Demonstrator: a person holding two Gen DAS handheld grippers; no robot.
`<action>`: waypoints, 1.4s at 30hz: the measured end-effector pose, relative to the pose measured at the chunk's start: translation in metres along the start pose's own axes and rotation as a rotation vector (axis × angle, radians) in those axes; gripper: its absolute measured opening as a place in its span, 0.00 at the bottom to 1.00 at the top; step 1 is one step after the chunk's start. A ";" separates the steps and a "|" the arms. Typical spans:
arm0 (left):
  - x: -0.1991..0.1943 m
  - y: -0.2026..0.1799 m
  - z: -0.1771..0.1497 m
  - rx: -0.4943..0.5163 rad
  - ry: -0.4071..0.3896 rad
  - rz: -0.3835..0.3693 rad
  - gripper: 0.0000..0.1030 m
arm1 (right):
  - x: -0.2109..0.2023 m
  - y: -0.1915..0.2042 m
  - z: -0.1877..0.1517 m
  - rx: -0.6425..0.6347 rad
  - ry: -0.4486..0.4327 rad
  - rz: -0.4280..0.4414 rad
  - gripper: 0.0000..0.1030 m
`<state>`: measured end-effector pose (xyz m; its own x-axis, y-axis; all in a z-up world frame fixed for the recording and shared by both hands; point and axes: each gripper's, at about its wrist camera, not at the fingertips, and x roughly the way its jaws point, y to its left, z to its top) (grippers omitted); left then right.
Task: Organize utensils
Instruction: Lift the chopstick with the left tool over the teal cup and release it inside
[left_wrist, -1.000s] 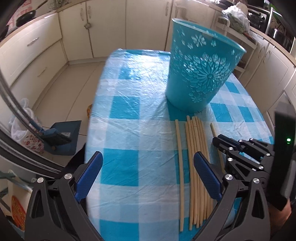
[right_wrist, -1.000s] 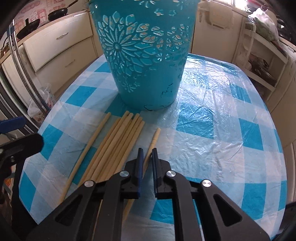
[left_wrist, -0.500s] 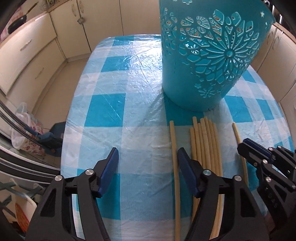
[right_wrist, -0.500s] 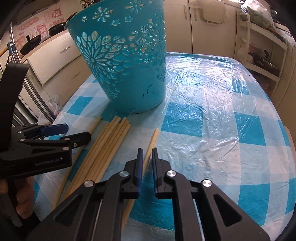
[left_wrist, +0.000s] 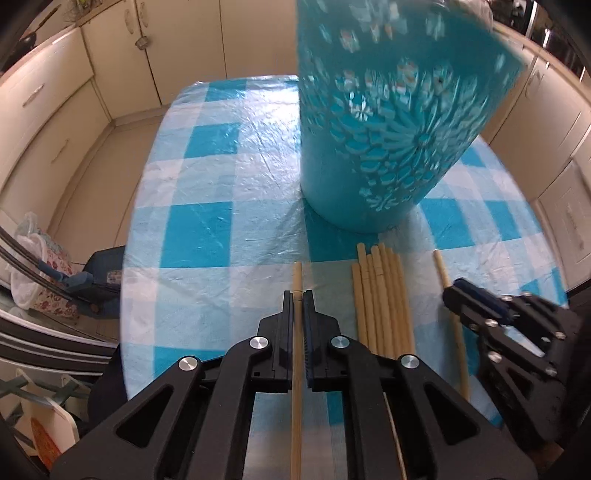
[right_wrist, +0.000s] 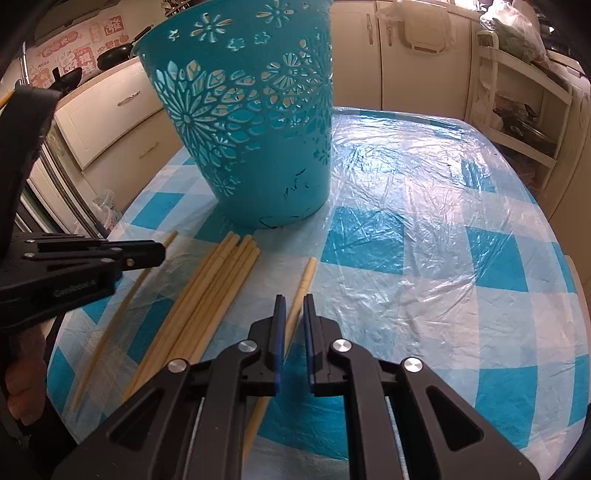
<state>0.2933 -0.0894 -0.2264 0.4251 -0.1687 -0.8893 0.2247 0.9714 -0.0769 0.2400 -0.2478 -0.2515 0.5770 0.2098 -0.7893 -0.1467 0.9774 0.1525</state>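
Note:
A tall teal cut-out bucket (left_wrist: 388, 129) (right_wrist: 258, 129) stands on the blue-checked tablecloth (left_wrist: 229, 229). In front of it lie pale wooden chopsticks: a bundle (left_wrist: 380, 295) (right_wrist: 210, 291) and a single one on each side. My left gripper (left_wrist: 297, 295) (right_wrist: 162, 253) is closing tight on the left single chopstick (left_wrist: 297, 273) (right_wrist: 122, 306), and its pads press on it. My right gripper (right_wrist: 293, 299) (left_wrist: 452, 291) is shut on the right single chopstick (right_wrist: 306, 273) (left_wrist: 460, 354). Both sticks rest on the cloth.
Cream kitchen cabinets (left_wrist: 55, 122) ring the table. Bags (left_wrist: 33, 266) sit on the floor past the table's left edge. A white shelf rack (right_wrist: 517, 110) stands at the back right. A hand (right_wrist: 26, 369) holds the left gripper.
My left gripper moved over the leftmost chopstick and its wide-open jaws closed on it. The right gripper kept its narrow grip around the right chopstick.

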 end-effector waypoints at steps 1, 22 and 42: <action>-0.015 0.006 0.001 -0.017 -0.018 -0.023 0.05 | 0.000 0.000 -0.001 0.000 -0.001 0.000 0.10; -0.165 -0.021 0.149 -0.227 -0.794 -0.096 0.05 | -0.001 -0.004 -0.002 0.013 -0.003 0.037 0.16; -0.089 -0.026 0.128 -0.211 -0.724 0.041 0.05 | 0.001 0.000 -0.002 -0.012 -0.005 0.041 0.25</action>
<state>0.3621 -0.1209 -0.0879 0.9160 -0.1281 -0.3802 0.0540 0.9784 -0.1996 0.2393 -0.2480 -0.2532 0.5743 0.2494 -0.7798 -0.1798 0.9676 0.1771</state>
